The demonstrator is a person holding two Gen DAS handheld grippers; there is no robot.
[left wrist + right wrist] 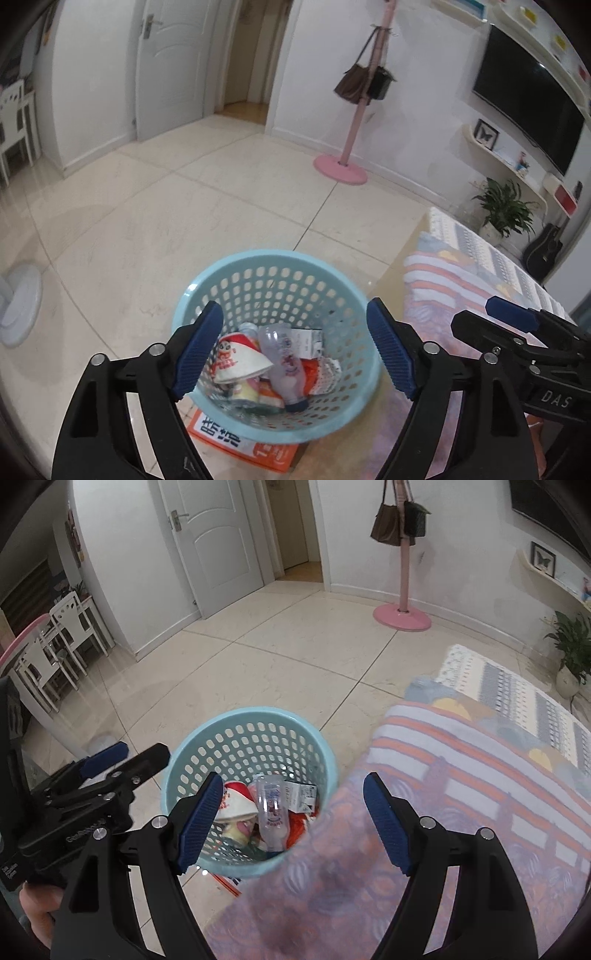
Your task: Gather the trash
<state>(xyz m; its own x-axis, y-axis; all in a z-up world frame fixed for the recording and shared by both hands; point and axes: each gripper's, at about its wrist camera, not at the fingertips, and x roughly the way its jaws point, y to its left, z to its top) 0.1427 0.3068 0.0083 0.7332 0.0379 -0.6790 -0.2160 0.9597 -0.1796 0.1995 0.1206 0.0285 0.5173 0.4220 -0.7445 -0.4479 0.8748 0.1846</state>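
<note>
A light blue perforated trash basket (275, 264) stands on the floor beside the table; it also shows in the right wrist view (249, 716). Inside lie a clear plastic bottle (284, 360), a crushed paper cup (240, 358), a small white carton (308, 341) and orange wrappers (312, 369). The bottle (271, 812) and the cup (236, 801) show in the right view too. My left gripper (295, 354) is open and empty, above the basket. My right gripper (293, 821) is open and empty, over the basket's right rim and the table edge.
A table with a patterned cloth (461, 794) is at the right. An orange printed packet (240, 443) lies under the basket. A pink coat stand (341, 171) with bags stands by the far wall. A white fan base (18, 306) is at the left. White chairs (66, 638) are far left.
</note>
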